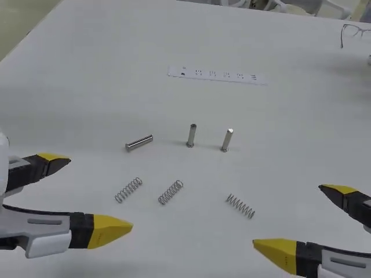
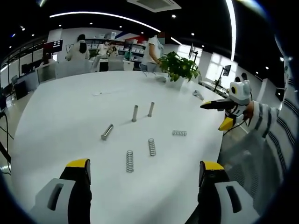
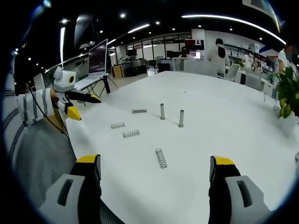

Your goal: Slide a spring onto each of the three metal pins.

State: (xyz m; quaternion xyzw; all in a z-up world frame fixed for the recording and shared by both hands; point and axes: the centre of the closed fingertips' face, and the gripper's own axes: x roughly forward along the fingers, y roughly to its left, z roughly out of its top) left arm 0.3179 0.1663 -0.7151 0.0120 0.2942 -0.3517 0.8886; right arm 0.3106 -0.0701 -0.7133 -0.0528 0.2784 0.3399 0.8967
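The left gripper (image 1: pixel 90 194) hovers over the table (image 1: pixel 87 87), jaws spread wide with nothing between them. Just ahead of its tips lies the left spring (image 1: pixel 128 189), and beyond that the lying pin (image 1: pixel 139 142). The middle spring (image 1: pixel 170 191) lies between the two grippers. Farther ahead, the middle pin (image 1: pixel 192 135) and right pin (image 1: pixel 227 139) stand upright, apart. The right spring (image 1: pixel 240 205) lies ahead and left of the right gripper (image 1: pixel 294 217), which also gapes wide and empty.
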